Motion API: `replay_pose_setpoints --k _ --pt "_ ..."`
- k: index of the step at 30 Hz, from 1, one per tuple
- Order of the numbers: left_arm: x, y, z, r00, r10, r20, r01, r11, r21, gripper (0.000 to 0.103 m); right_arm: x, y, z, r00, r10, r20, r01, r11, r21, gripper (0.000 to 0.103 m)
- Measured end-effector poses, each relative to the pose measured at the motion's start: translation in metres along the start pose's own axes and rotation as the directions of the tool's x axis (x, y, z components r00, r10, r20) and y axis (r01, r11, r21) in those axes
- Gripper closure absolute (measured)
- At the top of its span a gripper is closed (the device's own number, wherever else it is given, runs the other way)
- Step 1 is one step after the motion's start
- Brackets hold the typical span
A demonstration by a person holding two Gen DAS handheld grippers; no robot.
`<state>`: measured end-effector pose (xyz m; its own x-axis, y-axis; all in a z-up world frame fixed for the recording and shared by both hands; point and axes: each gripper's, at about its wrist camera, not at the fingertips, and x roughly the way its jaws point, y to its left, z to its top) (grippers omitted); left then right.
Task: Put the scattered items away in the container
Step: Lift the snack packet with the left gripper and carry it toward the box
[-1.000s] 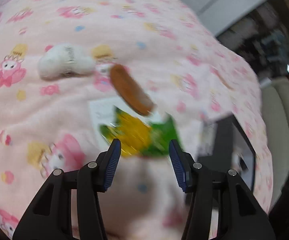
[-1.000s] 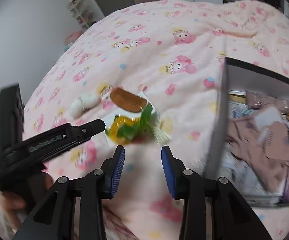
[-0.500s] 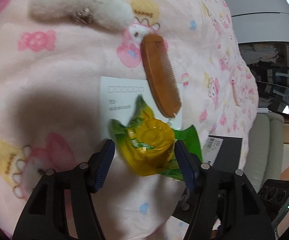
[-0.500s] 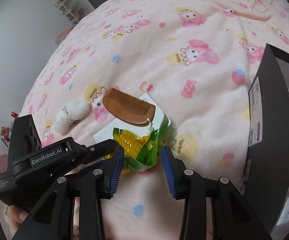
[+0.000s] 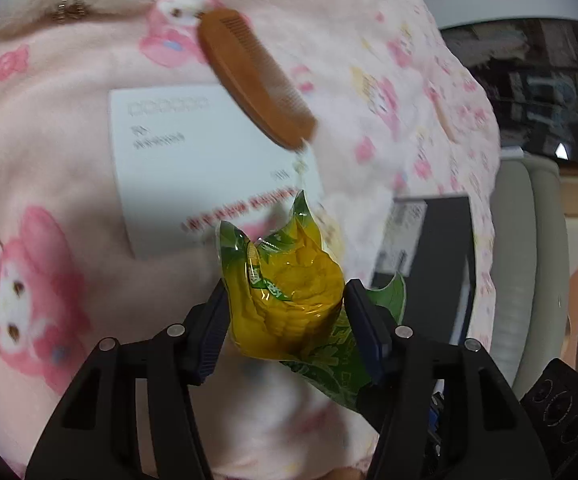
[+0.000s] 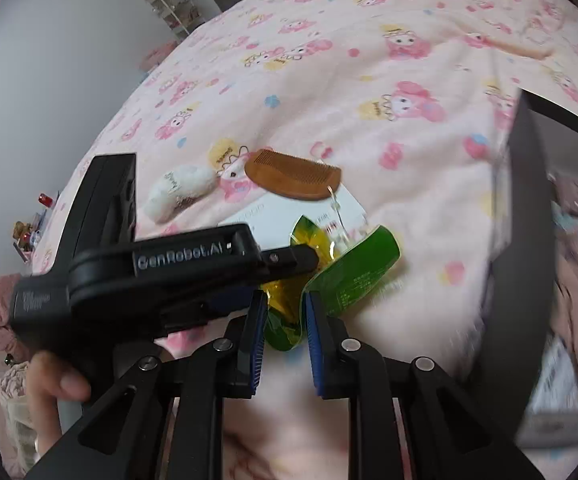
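In the left wrist view, the left gripper (image 5: 285, 312) has its jaws on either flank of the yellow-and-green crinkly plastic packet of corn (image 5: 289, 300), closing in and pressing its sides, near the edge of the pink cartoon-print bed blanket (image 5: 49, 140). The glossy film could slide out if the packet is lifted. Beyond it lie a white printed card (image 5: 193, 160) and a brown wooden comb (image 5: 255, 80), the comb overlapping the card's far edge; a snagged corner of the packet could drag the card along. The black open box (image 5: 445, 260) sits to the right.

In the right wrist view, the right gripper (image 6: 285, 320) has been narrowing its jaws around the packet's (image 6: 353, 276) near green tail, though blur hides whether the pads truly bite. With both tools on one packet, opposing pulls could tear or twist it free. The left tool's black body crosses close in front, so a collision is possible. A white fluffy keyring charm (image 6: 181, 192) lies far left, untouched.
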<state>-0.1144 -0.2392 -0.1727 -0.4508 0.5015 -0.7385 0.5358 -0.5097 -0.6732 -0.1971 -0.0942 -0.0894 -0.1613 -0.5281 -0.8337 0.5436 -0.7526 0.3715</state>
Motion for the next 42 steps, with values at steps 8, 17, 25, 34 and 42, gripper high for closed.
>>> replay_pose_setpoints --k 8,17,25,34,42 --pt "-0.020 -0.053 -0.066 0.994 -0.111 0.022 0.102 0.963 0.251 0.045 -0.078 -0.012 -0.042 0.995 0.019 0.099 -0.022 0.999 0.036 0.087" --pt "-0.009 -0.061 -0.120 0.986 -0.134 -0.100 0.159 0.934 0.319 0.047 -0.117 -0.052 -0.105 0.992 -0.022 0.127 0.014 0.998 0.065 0.087" --pt "0.004 -0.071 -0.144 0.995 0.014 -0.101 0.029 0.911 0.410 0.047 -0.118 -0.091 -0.126 0.992 -0.035 0.120 0.013 0.984 0.179 0.089" --pt "0.002 -0.062 -0.134 0.998 0.054 -0.018 -0.044 0.937 0.347 0.042 -0.097 -0.102 -0.123 0.998 -0.007 0.064 -0.008 0.971 0.237 0.088" --pt "0.026 -0.069 -0.114 0.983 0.181 0.024 -0.179 0.927 0.331 0.040 -0.073 -0.119 -0.125 0.997 -0.072 0.006 0.067 0.959 0.274 0.070"
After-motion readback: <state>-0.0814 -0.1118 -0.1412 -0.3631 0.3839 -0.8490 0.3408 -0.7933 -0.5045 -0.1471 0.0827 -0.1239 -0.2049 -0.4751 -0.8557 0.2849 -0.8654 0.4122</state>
